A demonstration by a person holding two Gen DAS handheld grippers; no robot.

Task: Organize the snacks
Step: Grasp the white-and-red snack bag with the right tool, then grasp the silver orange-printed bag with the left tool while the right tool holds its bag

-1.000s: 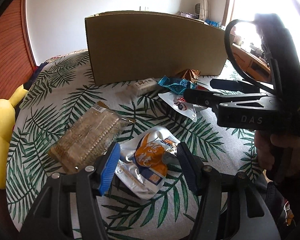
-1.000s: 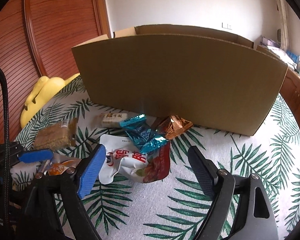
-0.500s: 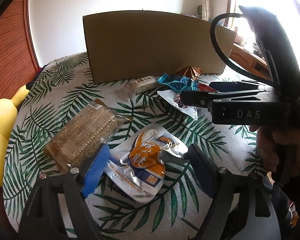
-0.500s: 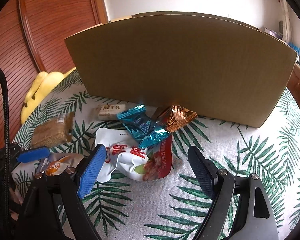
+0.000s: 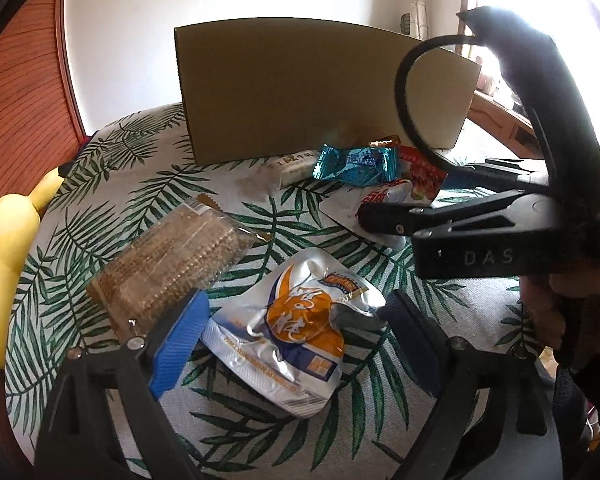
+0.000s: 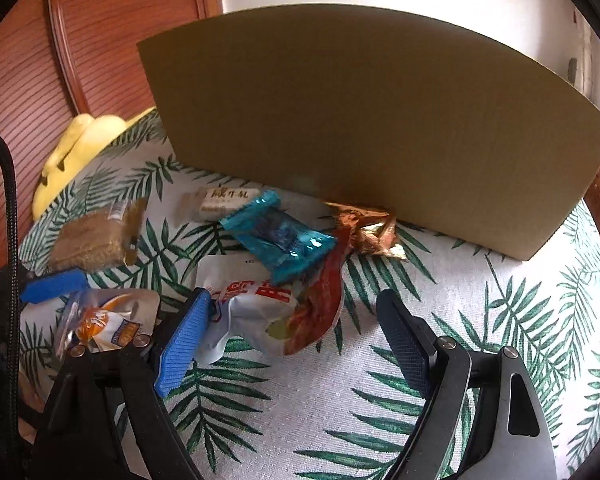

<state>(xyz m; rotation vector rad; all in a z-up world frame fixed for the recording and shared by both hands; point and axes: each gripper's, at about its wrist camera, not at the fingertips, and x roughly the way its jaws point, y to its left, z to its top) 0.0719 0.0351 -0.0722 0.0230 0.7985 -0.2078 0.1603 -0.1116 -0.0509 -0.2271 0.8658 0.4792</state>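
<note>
Snacks lie scattered on a palm-leaf tablecloth (image 6: pixel 480 320) before a cardboard box (image 6: pixel 360 120) at its far edge. The left gripper (image 5: pixel 292 332), jaws spread, straddles a silver-and-orange pouch (image 5: pixel 292 320) near the front edge, just beside a clear-wrapped biscuit pack (image 5: pixel 172 264). The right gripper (image 6: pixel 296 336), also spread, hangs over a red-and-white pouch (image 6: pixel 268 312), which a blue candy wrapper (image 6: pixel 280 240) overlaps.

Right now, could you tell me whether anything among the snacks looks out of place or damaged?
Nothing looks torn or spilled. The snacks lie loose on the leaf-print cloth instead of in the cardboard box. The teal candy wrapper lies partly on the crumpled red-and-white pouch. A yellow plush toy at the edge is no snack.
</note>
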